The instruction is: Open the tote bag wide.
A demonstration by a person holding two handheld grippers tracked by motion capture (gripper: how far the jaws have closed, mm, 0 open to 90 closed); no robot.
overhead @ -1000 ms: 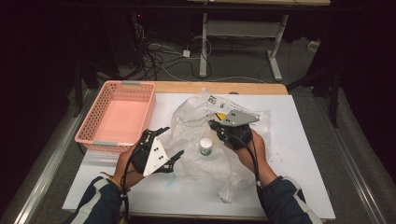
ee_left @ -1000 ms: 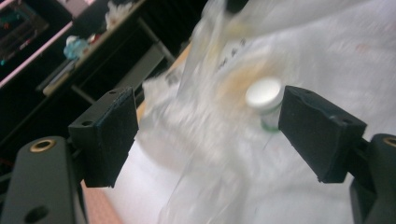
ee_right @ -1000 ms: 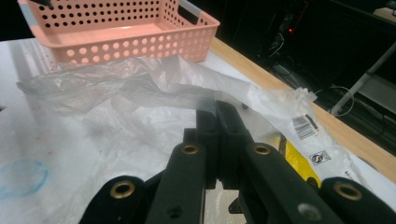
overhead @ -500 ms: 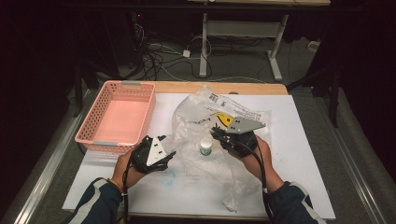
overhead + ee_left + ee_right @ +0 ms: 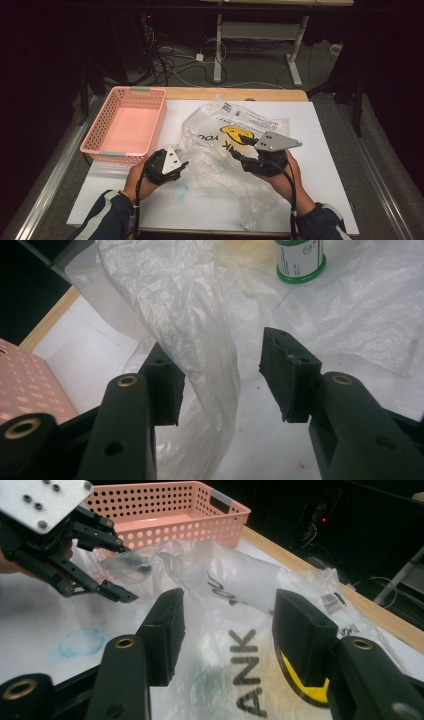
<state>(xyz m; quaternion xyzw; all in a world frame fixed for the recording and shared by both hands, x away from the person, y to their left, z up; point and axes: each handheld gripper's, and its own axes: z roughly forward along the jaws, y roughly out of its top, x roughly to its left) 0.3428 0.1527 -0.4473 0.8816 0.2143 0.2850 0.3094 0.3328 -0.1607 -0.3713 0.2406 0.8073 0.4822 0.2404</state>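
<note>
- We see a crumpled clear plastic bag [image 5: 225, 150] with black lettering and a yellow smiley print, lying mid-bench on the white sheet [image 5: 320, 130].
- A small green-rimmed jar [image 5: 299, 260] stands on the bag, far from the left claw.
- The pink basket [image 5: 125, 125] sits at the far left of the bench.
- Our left claw [image 5: 175, 167] rests at the bag's left edge, jaws spread, a fold of film between them.
- Our right claw [image 5: 237, 152], held from the near right, hovers over the bag, jaws spread, pointing left.
</note>
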